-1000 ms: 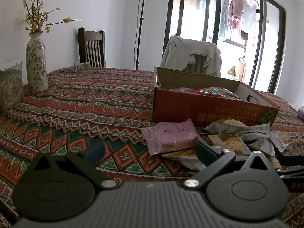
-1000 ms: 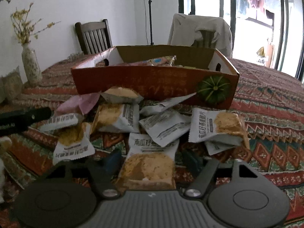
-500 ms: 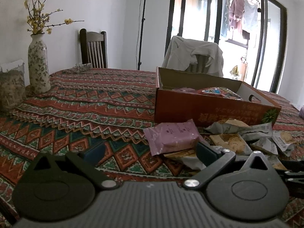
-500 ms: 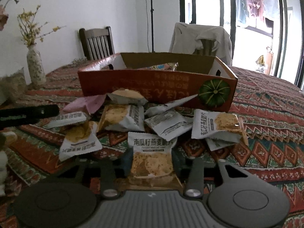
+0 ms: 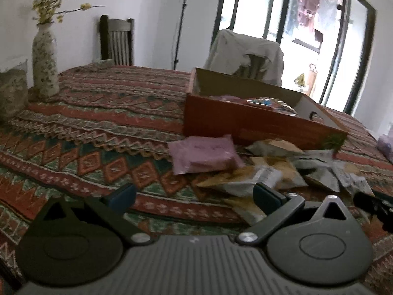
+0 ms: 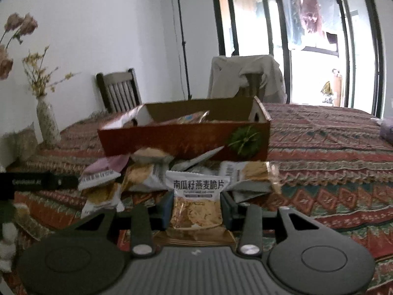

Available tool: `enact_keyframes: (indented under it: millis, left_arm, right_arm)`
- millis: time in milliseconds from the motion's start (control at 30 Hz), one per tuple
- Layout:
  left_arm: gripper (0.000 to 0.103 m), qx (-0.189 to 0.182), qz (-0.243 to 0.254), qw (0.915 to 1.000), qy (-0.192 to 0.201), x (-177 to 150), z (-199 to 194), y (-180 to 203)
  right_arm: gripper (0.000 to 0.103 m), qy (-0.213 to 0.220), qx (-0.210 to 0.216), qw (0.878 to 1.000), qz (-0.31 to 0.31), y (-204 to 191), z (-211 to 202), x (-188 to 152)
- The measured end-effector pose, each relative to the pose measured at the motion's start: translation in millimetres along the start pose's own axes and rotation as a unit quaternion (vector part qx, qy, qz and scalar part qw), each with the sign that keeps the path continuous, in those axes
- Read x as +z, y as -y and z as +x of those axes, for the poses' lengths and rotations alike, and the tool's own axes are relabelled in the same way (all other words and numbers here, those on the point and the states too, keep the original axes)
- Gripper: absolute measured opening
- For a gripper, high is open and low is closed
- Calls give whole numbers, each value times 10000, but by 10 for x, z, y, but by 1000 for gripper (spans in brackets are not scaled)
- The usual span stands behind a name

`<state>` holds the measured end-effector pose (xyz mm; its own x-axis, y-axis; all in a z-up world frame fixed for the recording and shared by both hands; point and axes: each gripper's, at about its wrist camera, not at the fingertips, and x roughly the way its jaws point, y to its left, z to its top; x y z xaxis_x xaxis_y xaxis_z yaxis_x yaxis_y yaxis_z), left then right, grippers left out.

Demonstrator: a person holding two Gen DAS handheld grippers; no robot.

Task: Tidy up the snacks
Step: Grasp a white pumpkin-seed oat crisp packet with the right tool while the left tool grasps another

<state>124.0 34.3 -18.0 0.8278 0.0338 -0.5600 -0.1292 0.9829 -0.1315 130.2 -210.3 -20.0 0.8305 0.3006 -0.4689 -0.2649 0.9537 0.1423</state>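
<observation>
My right gripper (image 6: 196, 205) is shut on a white snack packet (image 6: 196, 196) printed with dark characters and golden crisps, lifted a little off the cloth. Behind it lies a heap of similar white packets (image 6: 147, 177) and a pink packet (image 6: 108, 164), in front of an orange cardboard box (image 6: 186, 137) with a green pumpkin picture and several snacks inside. In the left wrist view my left gripper (image 5: 194, 196) stands open low over the patterned tablecloth (image 5: 98, 132), with nothing between its fingers. The pink packet (image 5: 203, 152) and white packets (image 5: 265, 174) lie just ahead and right of it, by the box (image 5: 245, 123).
A flowered vase (image 5: 45, 59) with yellow twigs stands at the table's far left. A wooden chair (image 5: 118, 41) and a chair draped with a pale garment (image 5: 245, 51) stand behind the table. The other gripper's dark finger (image 6: 39, 182) shows at the left of the right wrist view.
My right gripper closed on the white packet between its fingers and lifted it slightly, tilting up. The left gripper stayed open and shifted only slightly.
</observation>
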Motion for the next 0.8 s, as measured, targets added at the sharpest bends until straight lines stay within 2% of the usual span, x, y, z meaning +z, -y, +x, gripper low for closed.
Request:
enact_keyframes:
  millis: [200,400,600,800]
  left_arm:
    - [103,-221,141,9993,-264,-60,30,253]
    - [103,-272,278,9981,-481,-61,173,480]
    - [103,98,-14,9971,-752,-31,366,564]
    - [103,402,-87,9964,-744,6,458,605]
  right_arm:
    - [39,149,-67,9998,140,179,-60,-1]
    - [40,186,-191,9992,292,344,-67,-25]
    - [40,115,-191,9991,364,418,-29,-72]
    - [40,26,-103,9994,340,415,33,-104]
